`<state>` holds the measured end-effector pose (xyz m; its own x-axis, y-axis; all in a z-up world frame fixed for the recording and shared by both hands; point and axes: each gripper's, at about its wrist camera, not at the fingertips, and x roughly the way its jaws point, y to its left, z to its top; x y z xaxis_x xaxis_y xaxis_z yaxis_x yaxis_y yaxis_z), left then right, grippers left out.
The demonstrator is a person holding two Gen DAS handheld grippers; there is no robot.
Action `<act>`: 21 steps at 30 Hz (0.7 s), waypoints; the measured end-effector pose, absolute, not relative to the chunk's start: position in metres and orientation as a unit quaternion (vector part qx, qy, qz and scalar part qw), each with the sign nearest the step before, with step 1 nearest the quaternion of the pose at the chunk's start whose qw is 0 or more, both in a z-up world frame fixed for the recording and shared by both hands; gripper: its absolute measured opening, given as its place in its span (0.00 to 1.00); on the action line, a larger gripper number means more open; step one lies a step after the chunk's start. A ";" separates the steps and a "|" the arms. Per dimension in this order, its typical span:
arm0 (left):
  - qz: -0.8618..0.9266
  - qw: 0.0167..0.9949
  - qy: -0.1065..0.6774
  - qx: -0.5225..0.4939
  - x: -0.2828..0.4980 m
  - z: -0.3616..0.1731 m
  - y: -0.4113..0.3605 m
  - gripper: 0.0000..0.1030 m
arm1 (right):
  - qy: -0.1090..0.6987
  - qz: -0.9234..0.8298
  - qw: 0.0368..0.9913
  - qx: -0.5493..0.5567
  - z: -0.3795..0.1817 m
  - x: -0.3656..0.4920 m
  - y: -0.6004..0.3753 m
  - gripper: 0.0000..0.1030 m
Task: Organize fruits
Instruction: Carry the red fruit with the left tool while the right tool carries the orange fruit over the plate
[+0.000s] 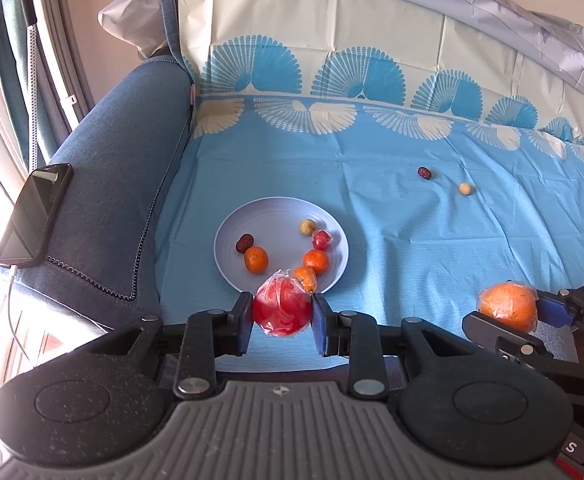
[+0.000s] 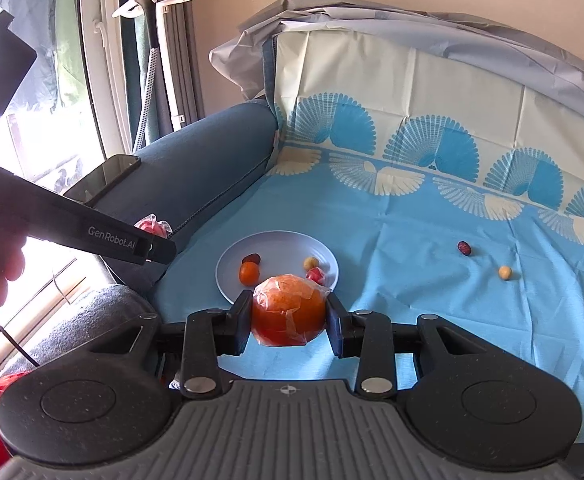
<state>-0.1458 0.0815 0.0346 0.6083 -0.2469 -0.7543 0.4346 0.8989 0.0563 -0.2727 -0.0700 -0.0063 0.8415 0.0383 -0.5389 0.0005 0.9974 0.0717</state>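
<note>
The left gripper [image 1: 281, 316] is holding a plastic-wrapped red apple [image 1: 282, 311], its jaws clamped on the fruit's two sides just in front of the near rim of the plate [image 1: 232, 232]. Well to the right of the plate, the right gripper [image 2: 288, 322] is gripping a plastic-wrapped orange [image 2: 288, 311], jaws pressed against both sides of it.

The pale blue plate is sitting on the blue patterned cloth [image 1: 392, 248] covering the sofa seat. It is carrying two tangerines [image 1: 256, 259], another small orange fruit partly hidden behind the apple, a small wrapped red fruit [image 1: 321, 239], a yellowish round fruit [image 1: 307, 227] and a dark red date [image 1: 245, 242].

Farther back and right of the plate, a second date [image 1: 424, 173] and a small yellowish fruit [image 1: 465, 189] are lying loose on the cloth, near each other.

Left of the plate, a phone [image 1: 34, 214] is lying on the blue sofa armrest [image 1: 112, 168].
</note>
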 end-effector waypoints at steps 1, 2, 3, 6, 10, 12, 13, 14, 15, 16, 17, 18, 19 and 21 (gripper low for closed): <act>-0.192 0.889 0.399 0.118 -0.146 0.034 0.082 0.32 | 0.282 0.009 0.959 0.035 -0.007 -0.272 -0.071 0.38; -0.192 0.889 0.399 0.118 -0.146 0.034 0.081 0.32 | 0.282 0.009 0.959 0.034 -0.007 -0.271 -0.070 0.38; -0.192 0.888 0.400 0.118 -0.145 0.033 0.081 0.32 | 0.282 0.009 0.959 0.034 -0.007 -0.271 -0.071 0.38; -0.193 0.887 0.403 0.118 -0.142 0.032 0.082 0.32 | 0.282 0.008 0.959 0.034 -0.007 -0.270 -0.071 0.38; -0.194 0.885 0.407 0.119 -0.141 0.030 0.081 0.32 | 0.285 0.005 0.958 0.038 -0.010 -0.270 -0.072 0.38; -0.194 0.883 0.409 0.120 -0.140 0.028 0.080 0.32 | 0.286 0.003 0.957 0.039 -0.009 -0.269 -0.071 0.38; -0.195 0.883 0.411 0.121 -0.139 0.027 0.080 0.32 | 0.287 0.004 0.957 0.040 -0.009 -0.269 -0.071 0.38; -0.194 0.882 0.412 0.121 -0.139 0.026 0.079 0.32 | 0.287 0.004 0.957 0.040 -0.010 -0.268 -0.071 0.38; -0.194 0.881 0.413 0.121 -0.138 0.025 0.079 0.32 | 0.289 0.004 0.957 0.041 -0.010 -0.267 -0.071 0.38; -0.194 0.881 0.415 0.121 -0.137 0.024 0.079 0.32 | 0.289 0.004 0.956 0.041 -0.011 -0.267 -0.071 0.38; -0.194 0.880 0.416 0.121 -0.136 0.024 0.079 0.32 | 0.291 0.004 0.956 0.042 -0.011 -0.266 -0.070 0.38; -0.193 0.879 0.418 0.121 -0.133 0.023 0.079 0.32 | 0.292 0.004 0.955 0.042 -0.012 -0.265 -0.071 0.38; -0.192 0.879 0.420 0.121 -0.131 0.022 0.080 0.32 | 0.294 0.004 0.955 0.042 -0.013 -0.264 -0.071 0.38; -0.191 0.878 0.422 0.120 -0.128 0.020 0.081 0.32 | 0.297 0.005 0.954 0.042 -0.014 -0.262 -0.070 0.38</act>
